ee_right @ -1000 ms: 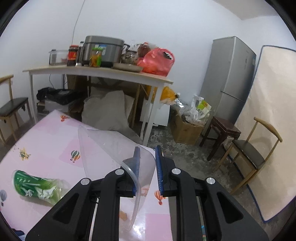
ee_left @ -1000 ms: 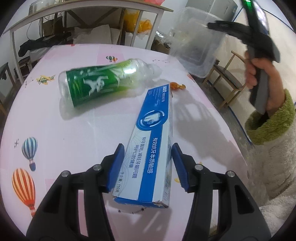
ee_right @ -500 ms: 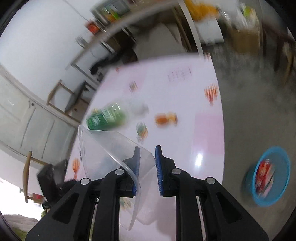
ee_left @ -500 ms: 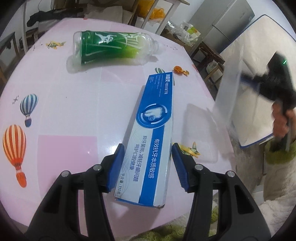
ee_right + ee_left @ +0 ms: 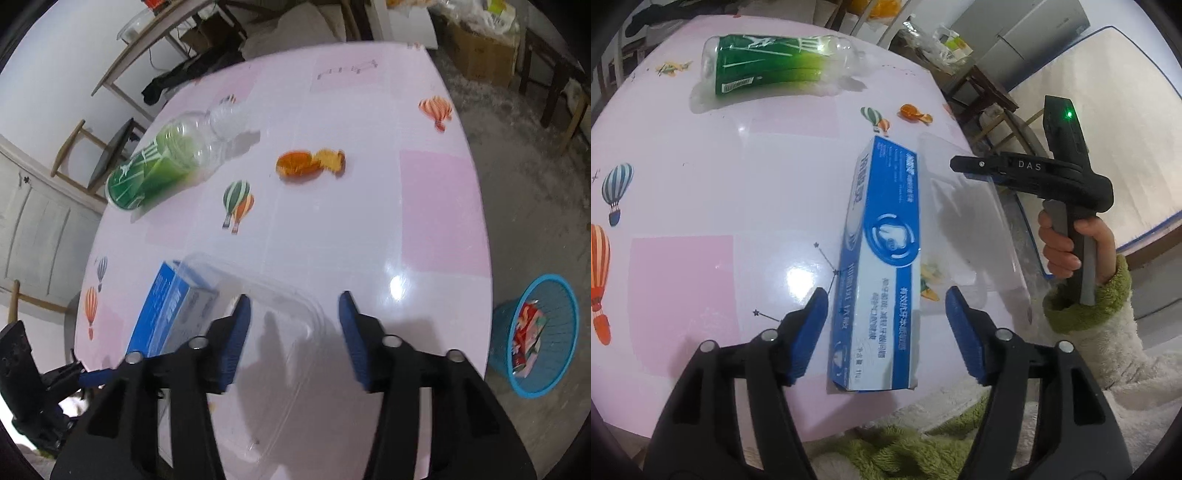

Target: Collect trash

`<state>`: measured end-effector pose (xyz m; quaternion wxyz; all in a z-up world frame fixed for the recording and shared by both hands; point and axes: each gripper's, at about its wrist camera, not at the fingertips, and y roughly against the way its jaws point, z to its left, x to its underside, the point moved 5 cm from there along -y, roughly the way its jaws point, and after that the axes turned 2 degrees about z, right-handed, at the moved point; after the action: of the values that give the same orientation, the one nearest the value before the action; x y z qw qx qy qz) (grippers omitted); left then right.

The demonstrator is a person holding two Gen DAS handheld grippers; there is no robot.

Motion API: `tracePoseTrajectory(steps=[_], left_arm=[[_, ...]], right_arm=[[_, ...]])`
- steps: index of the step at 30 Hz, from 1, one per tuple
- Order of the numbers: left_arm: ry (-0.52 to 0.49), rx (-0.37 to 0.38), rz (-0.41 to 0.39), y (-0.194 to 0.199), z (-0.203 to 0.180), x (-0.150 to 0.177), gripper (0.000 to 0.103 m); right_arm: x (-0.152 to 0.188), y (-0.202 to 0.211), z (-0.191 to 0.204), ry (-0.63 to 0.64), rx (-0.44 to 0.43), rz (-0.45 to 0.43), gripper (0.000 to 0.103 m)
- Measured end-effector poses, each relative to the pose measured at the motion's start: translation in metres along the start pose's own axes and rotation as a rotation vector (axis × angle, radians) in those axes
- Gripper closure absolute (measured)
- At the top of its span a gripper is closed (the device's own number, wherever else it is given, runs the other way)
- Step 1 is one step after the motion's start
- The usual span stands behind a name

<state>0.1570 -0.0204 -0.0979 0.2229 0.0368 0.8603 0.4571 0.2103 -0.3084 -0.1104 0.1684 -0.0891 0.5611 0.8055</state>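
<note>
Four bits of trash lie on the pink counter [image 5: 436, 206]: a blue toothpaste box [image 5: 882, 266] near the edge, a clear plastic container [image 5: 266, 332] touching its side, a green-labelled bottle [image 5: 775, 62] on its side well beyond, and an orange peel [image 5: 310, 162] between bottle and counter edge. The left hand-held gripper [image 5: 886, 328] straddles the box — jaws just widened, pads clear of it. The right hand-held gripper [image 5: 293, 336] has just spread over the container, not pressing it. A blue basket [image 5: 535, 332] stands on the floor.
</note>
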Motion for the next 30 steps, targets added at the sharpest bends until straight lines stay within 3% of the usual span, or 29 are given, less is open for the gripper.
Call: tracePoseTrajectory(steps=[11, 15, 18, 22, 24, 27, 30], left_arm=[[0.001, -0.03, -0.028, -0.007, 0.007, -0.028, 0.037], [-0.037, -0.077, -0.09, 0.002, 0.01, -0.045, 0.035], [-0.111, -0.142, -0.166, 0.016, 0.012, -0.068, 0.03], [-0.281, -0.292, -0.3, 0.037, 0.018, -0.126, 0.019], [-0.355, -0.325, -0.334, 0.038, 0.023, -0.158, 0.019], [-0.413, -0.357, -0.313, 0.024, 0.035, -0.209, 0.019], [-0.455, -0.37, -0.243, -0.005, 0.051, -0.259, 0.019]], right_arm=[[0.014, 0.017, -0.018, -0.063, 0.029, -0.053, 0.047], [0.003, 0.024, -0.014, -0.055, 0.017, -0.083, 0.047], [-0.013, 0.027, -0.008, -0.013, 0.034, -0.113, 0.041], [-0.044, 0.021, 0.006, 0.094, 0.072, -0.152, 0.036], [-0.058, 0.016, 0.01, 0.132, 0.075, -0.163, 0.034], [-0.082, 0.002, 0.015, 0.185, 0.085, -0.171, 0.033], [-0.105, -0.018, 0.015, 0.228, 0.092, -0.167, 0.03]])
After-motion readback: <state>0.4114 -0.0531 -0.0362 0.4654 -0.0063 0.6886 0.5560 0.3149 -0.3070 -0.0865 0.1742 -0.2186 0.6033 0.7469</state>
